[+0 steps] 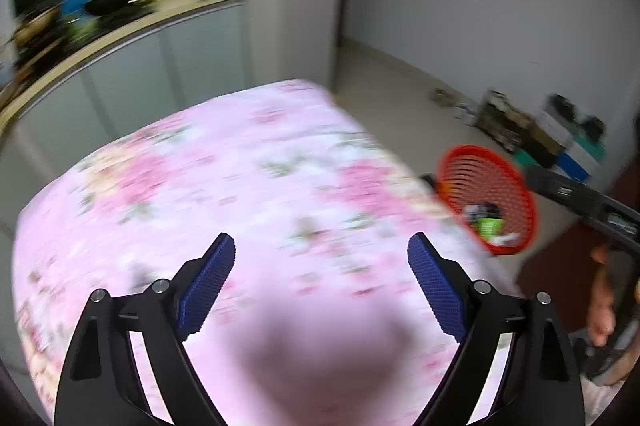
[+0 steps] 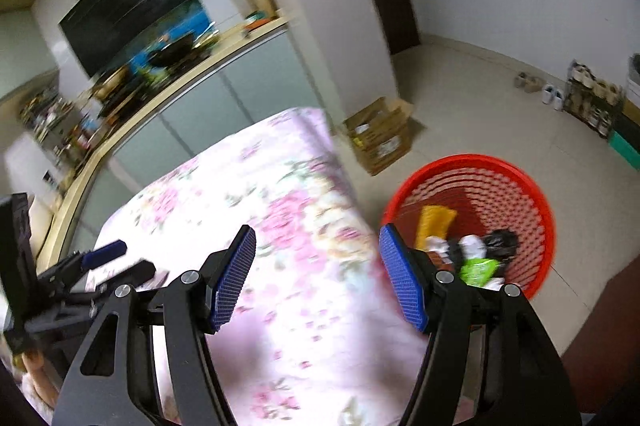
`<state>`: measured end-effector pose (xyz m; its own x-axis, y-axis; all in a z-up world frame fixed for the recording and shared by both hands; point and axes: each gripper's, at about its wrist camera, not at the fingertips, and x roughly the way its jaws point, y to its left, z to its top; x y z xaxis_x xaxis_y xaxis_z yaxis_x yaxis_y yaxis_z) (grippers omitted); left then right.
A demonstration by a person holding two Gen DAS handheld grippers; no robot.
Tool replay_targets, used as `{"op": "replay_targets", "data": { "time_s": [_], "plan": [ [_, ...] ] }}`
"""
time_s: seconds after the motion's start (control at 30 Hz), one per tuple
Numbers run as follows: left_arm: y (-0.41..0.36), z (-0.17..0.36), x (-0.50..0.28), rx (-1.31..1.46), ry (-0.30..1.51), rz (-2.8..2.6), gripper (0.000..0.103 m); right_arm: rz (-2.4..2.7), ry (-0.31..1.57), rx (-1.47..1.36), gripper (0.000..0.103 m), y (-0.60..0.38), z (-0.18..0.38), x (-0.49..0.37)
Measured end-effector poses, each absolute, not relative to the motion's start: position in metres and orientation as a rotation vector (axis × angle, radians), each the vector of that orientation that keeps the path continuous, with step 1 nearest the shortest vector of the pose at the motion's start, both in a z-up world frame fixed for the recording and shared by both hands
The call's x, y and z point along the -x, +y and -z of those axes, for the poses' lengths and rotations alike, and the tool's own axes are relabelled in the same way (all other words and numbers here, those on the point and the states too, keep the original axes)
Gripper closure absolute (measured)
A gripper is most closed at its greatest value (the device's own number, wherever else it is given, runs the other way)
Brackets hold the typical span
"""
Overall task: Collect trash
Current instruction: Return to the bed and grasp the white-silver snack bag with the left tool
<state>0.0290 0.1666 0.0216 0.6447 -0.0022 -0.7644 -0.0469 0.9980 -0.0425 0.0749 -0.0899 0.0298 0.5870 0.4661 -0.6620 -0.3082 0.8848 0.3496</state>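
A table draped in a soft pink floral cloth (image 2: 280, 226) serves as the landmark. Above it the left gripper (image 1: 321, 258) hangs with its jaws spread wide and nothing between them; its pads (image 1: 208, 282) are flat blue plates with a fine gridded texture, carried on angular black arms with small metal pins. The right gripper (image 2: 318, 276), of the same build, hovers over the cloth's right edge with jaws moderately apart and likewise empty. On the pale tiled floor just beside the table's right side stands a round red plastic basket (image 2: 532, 194) with slotted, lattice-like walls. Inside lies the collected trash (image 2: 472, 254): a flat yellow wrapper, crumpled white scraps, a bunched black piece and a bright green packet. Beyond the table's far corner sits an open brown cardboard box (image 2: 380, 138). Behind the table runs a counter (image 2: 192, 82) with smooth pale cabinet fronts, bearing a dark wok; details there are blurred.
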Motion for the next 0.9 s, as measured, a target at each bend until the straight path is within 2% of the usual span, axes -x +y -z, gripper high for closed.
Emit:
{"op": "replay_targets", "data": {
  "time_s": [0.13, 0.33, 0.73, 0.8, 0.87, 0.9],
  "plan": [
    [0.212, -0.009, -0.018, 0.044, 0.879, -0.183, 0.015, -0.512, 0.845, -0.159, 0.039, -0.060, -0.028, -0.063],
    [0.273, 0.029, -0.019, 0.173, 0.932, -0.338, 0.015, -0.556, 0.872, -0.104, 0.038, -0.028, -0.021, -0.050],
    [0.299, 0.077, -0.049, 0.318, 0.987, -0.370, 0.016, -0.554, 0.900, -0.054, 0.038, -0.009, -0.012, -0.053],
    [0.299, 0.079, -0.050, 0.312, 0.983, -0.372, 0.025, -0.556, 0.912, -0.050, 0.038, -0.008, -0.008, -0.055],
    [0.297, 0.081, -0.053, 0.297, 0.993, -0.373, 0.042, -0.561, 0.919, -0.044, 0.038, -0.007, -0.005, -0.055],
    [0.297, 0.083, -0.054, 0.289, 0.996, -0.376, 0.045, -0.564, 0.921, -0.042, 0.038, -0.007, -0.004, -0.055]
  ]
}}
